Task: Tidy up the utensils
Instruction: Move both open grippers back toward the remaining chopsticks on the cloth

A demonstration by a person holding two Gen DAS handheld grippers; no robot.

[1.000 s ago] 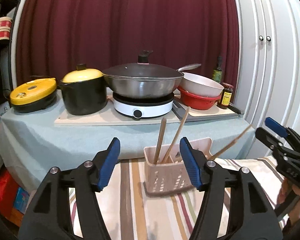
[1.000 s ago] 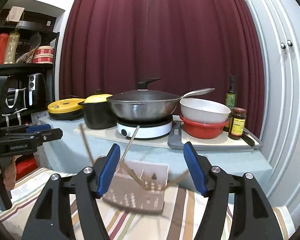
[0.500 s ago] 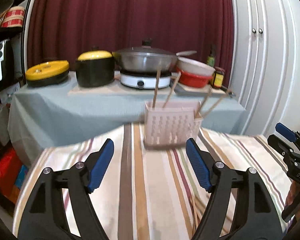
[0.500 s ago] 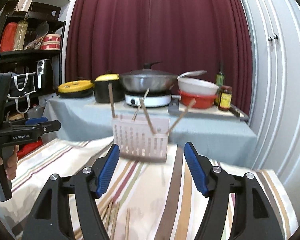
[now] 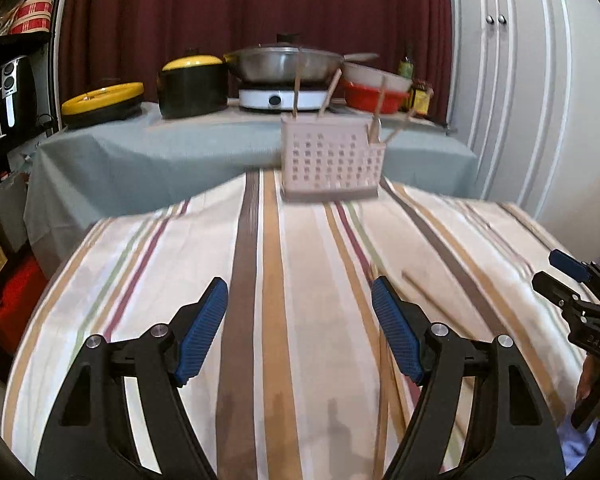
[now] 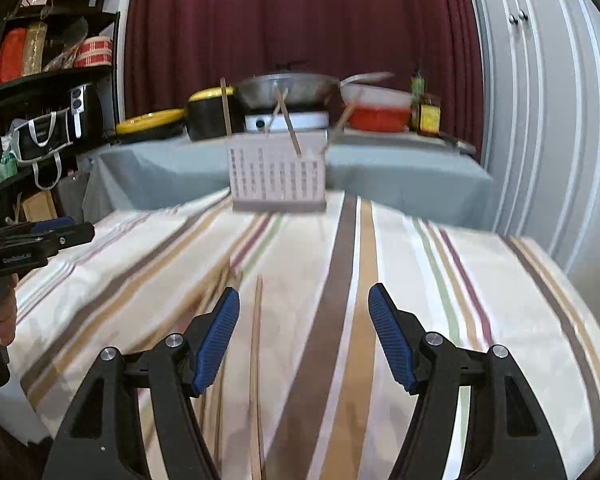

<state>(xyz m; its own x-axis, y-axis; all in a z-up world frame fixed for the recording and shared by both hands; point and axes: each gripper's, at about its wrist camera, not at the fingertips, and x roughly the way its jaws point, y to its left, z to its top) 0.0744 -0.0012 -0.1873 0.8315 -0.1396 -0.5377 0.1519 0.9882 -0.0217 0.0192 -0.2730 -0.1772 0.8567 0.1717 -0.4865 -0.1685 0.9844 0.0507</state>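
Both grippers are empty with jaws spread wide: the left gripper and the right gripper hover low over the near part of the table, whose cloth is cream with brown, tan and maroon stripes. The step in hand looks like reaching for another loose utensil. Several thin wooden chopsticks lie on the cloth just ahead of the right gripper, slightly left of its centre line; motion blur makes their count uncertain. The pale perforated plastic utensil holder stands at the far edge of the cloth, well apart from both grippers, with a few wooden sticks already leaning in it.

Next, the right gripper would need to shift left, drop over one stick and close across it.

Behind stands a grey-covered counter carrying pots, before a dark red curtain.
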